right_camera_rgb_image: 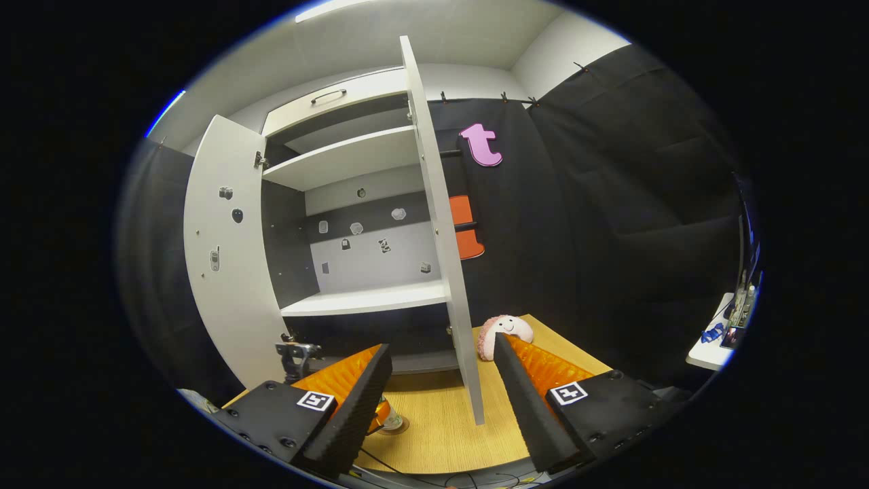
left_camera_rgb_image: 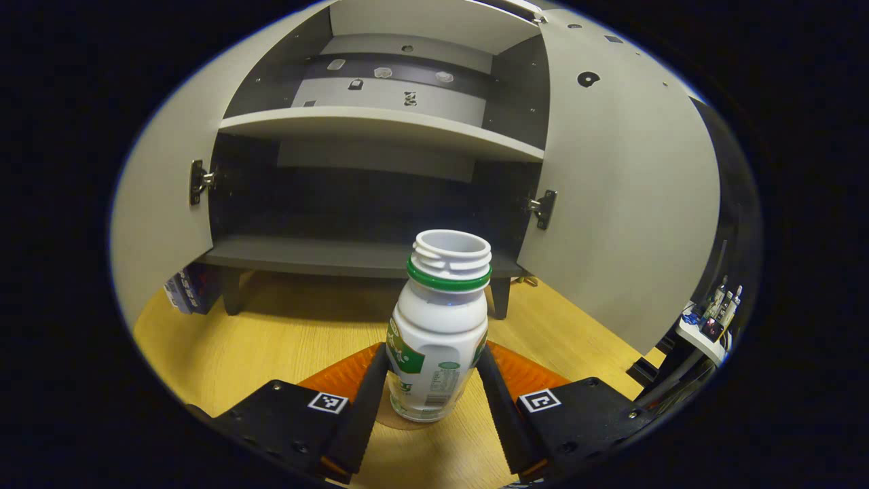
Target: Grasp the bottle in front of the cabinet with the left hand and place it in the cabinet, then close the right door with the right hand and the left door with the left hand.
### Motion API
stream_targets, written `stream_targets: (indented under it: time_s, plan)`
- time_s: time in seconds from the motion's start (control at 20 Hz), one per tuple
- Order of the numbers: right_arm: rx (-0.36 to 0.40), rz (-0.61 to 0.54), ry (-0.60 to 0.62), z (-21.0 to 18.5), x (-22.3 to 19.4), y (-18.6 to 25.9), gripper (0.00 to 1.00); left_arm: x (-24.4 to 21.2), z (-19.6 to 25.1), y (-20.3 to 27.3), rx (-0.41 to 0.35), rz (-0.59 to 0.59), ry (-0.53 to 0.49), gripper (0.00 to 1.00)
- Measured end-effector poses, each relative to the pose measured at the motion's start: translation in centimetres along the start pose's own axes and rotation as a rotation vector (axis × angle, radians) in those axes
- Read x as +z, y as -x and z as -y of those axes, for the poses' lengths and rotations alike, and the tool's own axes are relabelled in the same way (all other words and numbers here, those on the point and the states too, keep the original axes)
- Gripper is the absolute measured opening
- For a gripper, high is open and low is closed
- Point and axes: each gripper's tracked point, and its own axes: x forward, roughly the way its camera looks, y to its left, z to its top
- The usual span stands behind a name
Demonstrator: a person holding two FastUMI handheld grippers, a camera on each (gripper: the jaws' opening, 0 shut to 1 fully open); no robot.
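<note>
Bottle (left_camera_rgb_image: 440, 326), one, uncapped, gripped in my left claw (left_camera_rgb_image: 434, 387) at lower centre; right claw (right_camera_rgb_image: 441, 387) gapes empty. Two cabinet doors (left_camera_rgb_image: 611, 190) open; wooden bench (left_camera_rgb_image: 271, 339).

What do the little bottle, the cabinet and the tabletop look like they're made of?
The bottle looks like white plastic with a slight sheen, a threaded open neck and a green ring, wrapped in a printed label. The cabinet seems to be laminated board in matte pale grey outside and darker inside, with metal hinges. The table shows a yellowish wood grain, though it could be veneer or laminate.
</note>
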Motion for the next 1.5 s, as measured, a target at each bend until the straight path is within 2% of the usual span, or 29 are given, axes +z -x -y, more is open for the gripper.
stream_targets:
  time_s: [0.25, 0.35, 0.5, 0.65, 0.8, 0.9, 1.05, 1.3, 1.5]
  plan:
    - [0.025, -0.006, -0.025, -0.6, -0.3, -0.5, 0.99, 9.7, 1.9, 5.2, 0.014, 0.16, -0.129, 0.77]
    - [0.03, -0.003, -0.035, -0.6, -0.3, -0.6, 0.99, 14.0, 2.5, 7.0, 0.026, 0.235, -0.147, 0.77]
    - [0.025, 0.0, -0.047, -0.2, -0.6, -0.5, 0.99, 21.0, 2.9, 9.1, 0.039, 0.334, -0.112, 0.77]
    - [0.012, -0.003, -0.065, 0.3, -0.9, -0.5, 0.99, 27.6, 3.8, 11.3, 0.02, 0.425, -0.053, 0.76]
    - [-0.007, 0.009, -0.077, 1.4, -0.6, -0.4, 0.99, 33.9, 4.1, 11.3, 0.008, 0.474, -0.053, 0.76]
    - [-0.036, 0.021, -0.068, 2.6, -0.3, -0.3, 0.99, 38.2, 2.8, 9.0, 0.004, 0.47, -0.049, 0.76]
    - [-0.076, 0.039, -0.074, 4.3, 0.0, 0.1, 0.99, 40.8, 1.1, 4.7, 0.02, 0.413, -0.072, 0.77]
    - [-0.153, 0.053, -0.095, 7.4, 0.1, 0.4, 0.99, 41.2, -1.7, -3.7, 0.08, 0.303, -0.143, 0.77]
    - [-0.203, 0.066, -0.122, 9.5, 0.6, 0.9, 0.99, 39.1, -2.5, -9.3, 0.059, 0.204, -0.122, 0.77]
